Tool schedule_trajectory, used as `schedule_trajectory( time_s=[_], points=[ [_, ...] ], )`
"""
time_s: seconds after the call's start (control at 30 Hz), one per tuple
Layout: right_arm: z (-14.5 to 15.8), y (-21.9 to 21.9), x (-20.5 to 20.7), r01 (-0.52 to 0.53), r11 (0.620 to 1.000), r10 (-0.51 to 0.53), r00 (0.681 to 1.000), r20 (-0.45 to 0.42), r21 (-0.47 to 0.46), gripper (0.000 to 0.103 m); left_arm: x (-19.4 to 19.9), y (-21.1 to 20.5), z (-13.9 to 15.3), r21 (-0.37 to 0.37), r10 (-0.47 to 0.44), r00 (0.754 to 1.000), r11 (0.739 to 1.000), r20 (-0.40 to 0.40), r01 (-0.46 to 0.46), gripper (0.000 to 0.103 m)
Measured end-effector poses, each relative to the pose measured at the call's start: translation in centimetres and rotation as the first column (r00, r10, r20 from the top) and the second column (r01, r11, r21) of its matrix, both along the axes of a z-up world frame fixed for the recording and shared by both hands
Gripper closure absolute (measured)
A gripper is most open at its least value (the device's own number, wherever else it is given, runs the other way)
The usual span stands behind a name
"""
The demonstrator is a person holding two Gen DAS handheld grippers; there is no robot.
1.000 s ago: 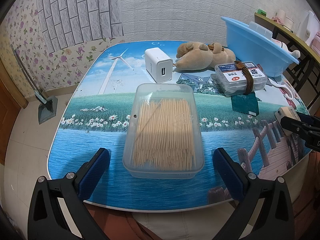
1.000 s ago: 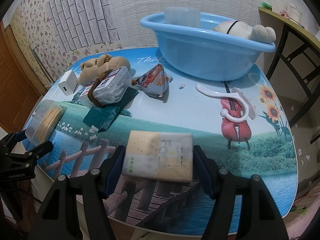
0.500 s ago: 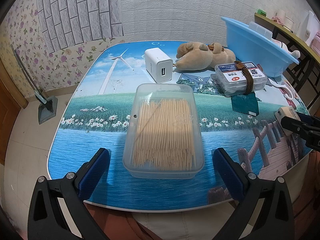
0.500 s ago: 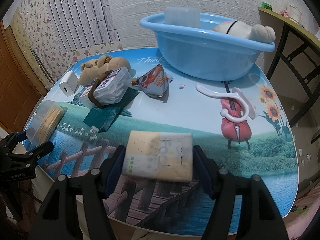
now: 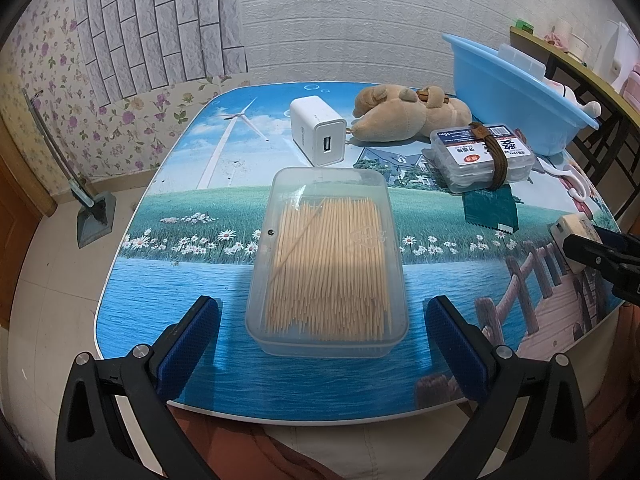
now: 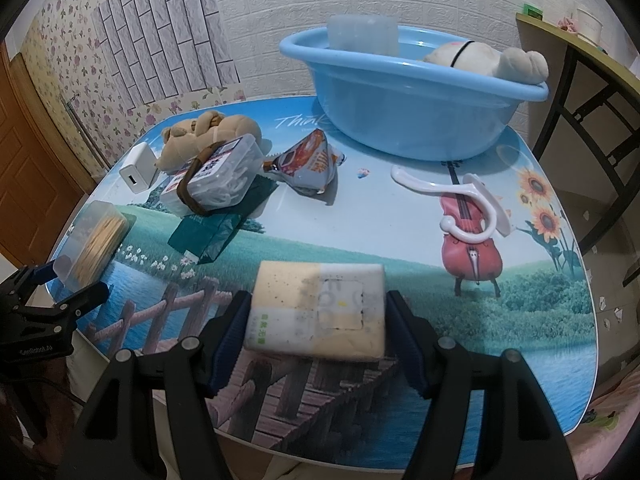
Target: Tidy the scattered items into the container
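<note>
1. Toothpick box (image 5: 326, 264), clear plastic, lies flat on the printed table (image 5: 168, 280) near its front edge, between the fingers of the left gripper (image 5: 322, 342). Jaws spread wide; a gap shows on each side, pads not touching the box.
2. Right gripper (image 6: 316, 336): blue pads sit against both short sides of the pale sponge block (image 6: 316, 310), clamped on it. Whether the block is resting on the table or lifted, cannot tell.
3. Blue basin (image 6: 404, 92) stands at the far side of the table; a white plush toy (image 6: 492, 60) and a clear tub (image 6: 362, 34) are already inside.
4. Loose on the table: white charger (image 5: 318, 132), tan plush dog (image 5: 408, 114), strapped floss-pick box (image 5: 480, 154) on a dark green packet (image 5: 490, 208), snack pouch (image 6: 308, 162), white hook (image 6: 460, 208).
</note>
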State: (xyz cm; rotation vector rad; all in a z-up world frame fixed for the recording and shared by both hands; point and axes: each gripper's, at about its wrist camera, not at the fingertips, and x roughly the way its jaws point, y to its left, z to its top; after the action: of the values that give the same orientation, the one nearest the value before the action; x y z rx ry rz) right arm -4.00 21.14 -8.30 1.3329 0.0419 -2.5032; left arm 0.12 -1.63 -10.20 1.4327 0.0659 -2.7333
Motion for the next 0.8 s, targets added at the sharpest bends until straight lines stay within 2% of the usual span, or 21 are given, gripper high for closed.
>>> schedule_trajectory(
  time_s=[0.33, 0.37, 0.43, 0.47, 0.5, 0.7, 0.8],
  points=[
    [-0.1, -0.2, -0.1, 0.000, 1.000, 0.000, 1.000, -0.002, -0.012, 0.036, -0.4, 0.2, 0.0, -0.001, -0.018, 1.000, 1.000, 0.005, 0.018, 0.000],
    [-0.1, -0.1, 0.0, 0.000, 1.000, 0.000, 1.000, -0.003, -0.014, 0.036, -0.4, 0.3, 0.0, 0.000, -0.020, 1.000, 1.000, 0.005, 0.020, 0.003],
    [-0.1, 0.1, 0.0, 0.003, 1.000, -0.003, 1.000, -0.004, -0.014, 0.037, -0.3, 0.6, 0.3, -0.001, -0.041, 0.999, 0.999, -0.015, 0.041, 0.017],
    [-0.1, 0.1, 0.1, 0.003, 1.000, -0.003, 1.000, -0.005, -0.014, 0.038, -0.2, 0.8, 0.4, -0.003, -0.050, 0.998, 0.999, -0.024, 0.050, 0.031],
    [-0.1, 0.1, 0.1, 0.001, 1.000, -0.001, 1.000, -0.005, -0.016, 0.040, -0.1, 1.0, 0.6, -0.007, -0.065, 0.997, 0.998, -0.036, 0.064, 0.041],
    [0.0, 0.4, 0.3, -0.001, 1.000, 0.000, 1.000, -0.014, -0.030, 0.041, 0.0, 1.7, 0.9, -0.006, -0.103, 0.994, 0.995, -0.044, 0.103, 0.041],
    [0.6, 0.6, 0.6, -0.006, 0.999, 0.005, 0.999, -0.040, -0.038, 0.041, 0.4, 1.9, 1.9, -0.030, -0.105, 0.990, 0.994, -0.089, 0.103, 0.042]
  ],
)
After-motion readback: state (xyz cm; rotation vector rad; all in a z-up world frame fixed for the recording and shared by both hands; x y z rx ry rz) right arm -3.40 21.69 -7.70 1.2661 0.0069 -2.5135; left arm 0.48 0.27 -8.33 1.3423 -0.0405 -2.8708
